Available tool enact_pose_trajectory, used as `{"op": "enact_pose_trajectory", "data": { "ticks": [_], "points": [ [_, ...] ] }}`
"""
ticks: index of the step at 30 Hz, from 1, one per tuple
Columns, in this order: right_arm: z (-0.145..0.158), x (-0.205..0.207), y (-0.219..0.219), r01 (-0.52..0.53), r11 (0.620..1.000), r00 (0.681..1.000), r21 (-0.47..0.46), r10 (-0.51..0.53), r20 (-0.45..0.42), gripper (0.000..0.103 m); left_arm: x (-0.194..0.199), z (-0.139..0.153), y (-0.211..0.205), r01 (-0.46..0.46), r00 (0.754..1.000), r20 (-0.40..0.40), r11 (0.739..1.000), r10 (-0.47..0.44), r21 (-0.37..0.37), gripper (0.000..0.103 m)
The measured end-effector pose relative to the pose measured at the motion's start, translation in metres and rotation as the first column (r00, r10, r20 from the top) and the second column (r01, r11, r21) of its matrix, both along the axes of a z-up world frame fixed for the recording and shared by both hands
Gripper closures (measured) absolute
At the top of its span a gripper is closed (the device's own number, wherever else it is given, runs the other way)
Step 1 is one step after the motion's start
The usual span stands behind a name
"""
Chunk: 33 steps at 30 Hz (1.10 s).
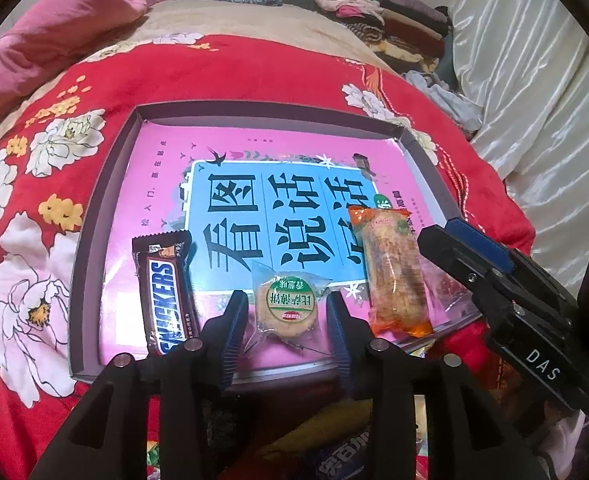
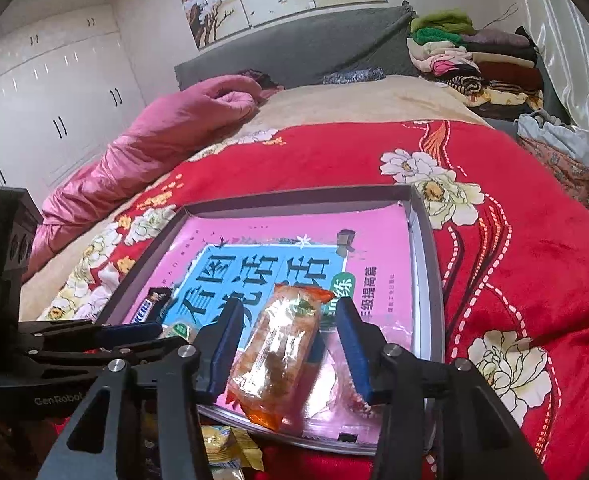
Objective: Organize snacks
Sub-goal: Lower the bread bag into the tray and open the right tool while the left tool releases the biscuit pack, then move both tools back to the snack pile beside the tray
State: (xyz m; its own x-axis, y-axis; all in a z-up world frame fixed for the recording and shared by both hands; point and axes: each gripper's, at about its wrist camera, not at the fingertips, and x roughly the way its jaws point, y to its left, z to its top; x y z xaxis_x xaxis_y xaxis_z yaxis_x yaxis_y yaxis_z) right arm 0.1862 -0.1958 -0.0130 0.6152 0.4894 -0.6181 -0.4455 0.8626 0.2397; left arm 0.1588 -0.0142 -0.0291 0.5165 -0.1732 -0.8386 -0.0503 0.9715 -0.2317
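Snacks lie in a row along the near edge of a shallow grey box lid [image 1: 106,184] lined with a pink book cover [image 1: 294,184]: a Snickers bar [image 1: 166,292] at the near left corner, a round wrapped biscuit [image 1: 286,308] in the middle, and an orange-wrapped pastry [image 1: 394,272] toward the near right corner.

The left gripper [image 1: 286,320] stands with its jaws apart on either side of the biscuit; its blue pads [image 1: 232,328] sit just beside the clear wrapper without pressing it. The right gripper [image 2: 290,348] also has its jaws apart, with the pastry [image 2: 274,356] lying loose between them.

The Snickers bar lies just left of the left gripper's left finger, and the right gripper's body crowds the pastry's right side. The far half of the lid is free. The lid rests on a red floral blanket [image 1: 230,72] on a bed, with more wrapped snacks [image 2: 230,452] on the blanket below the lid's near edge. A pink quilt [image 2: 154,140] lies far left and folded clothes [image 2: 474,56] far right.
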Motion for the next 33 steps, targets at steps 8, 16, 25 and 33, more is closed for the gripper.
{"op": "enact_pose_trajectory", "data": {
  "ticks": [8,16,25,33],
  "points": [
    [0.010,-0.006,-0.002,-0.015,1.000,0.999,0.027,0.014,0.044,0.051,-0.007,0.012,0.002,-0.006,0.999,0.032,1.000,0.007,-0.004,0.043],
    [0.026,-0.019,-0.002,-0.058,0.996,0.991,0.064,0.050,0.121,0.040,-0.015,0.019,0.005,-0.006,0.998,0.056,1.000,0.006,-0.008,0.030],
    [0.029,-0.023,-0.002,-0.062,0.997,0.989,0.054,0.054,0.136,0.036,-0.023,0.022,0.010,-0.022,0.998,0.067,1.000,0.023,-0.019,0.026],
    [0.032,-0.027,-0.007,-0.063,0.996,0.988,0.065,0.053,0.143,0.033,-0.035,0.029,0.024,-0.052,0.996,0.075,0.998,0.055,-0.048,0.026]
  ]
}}
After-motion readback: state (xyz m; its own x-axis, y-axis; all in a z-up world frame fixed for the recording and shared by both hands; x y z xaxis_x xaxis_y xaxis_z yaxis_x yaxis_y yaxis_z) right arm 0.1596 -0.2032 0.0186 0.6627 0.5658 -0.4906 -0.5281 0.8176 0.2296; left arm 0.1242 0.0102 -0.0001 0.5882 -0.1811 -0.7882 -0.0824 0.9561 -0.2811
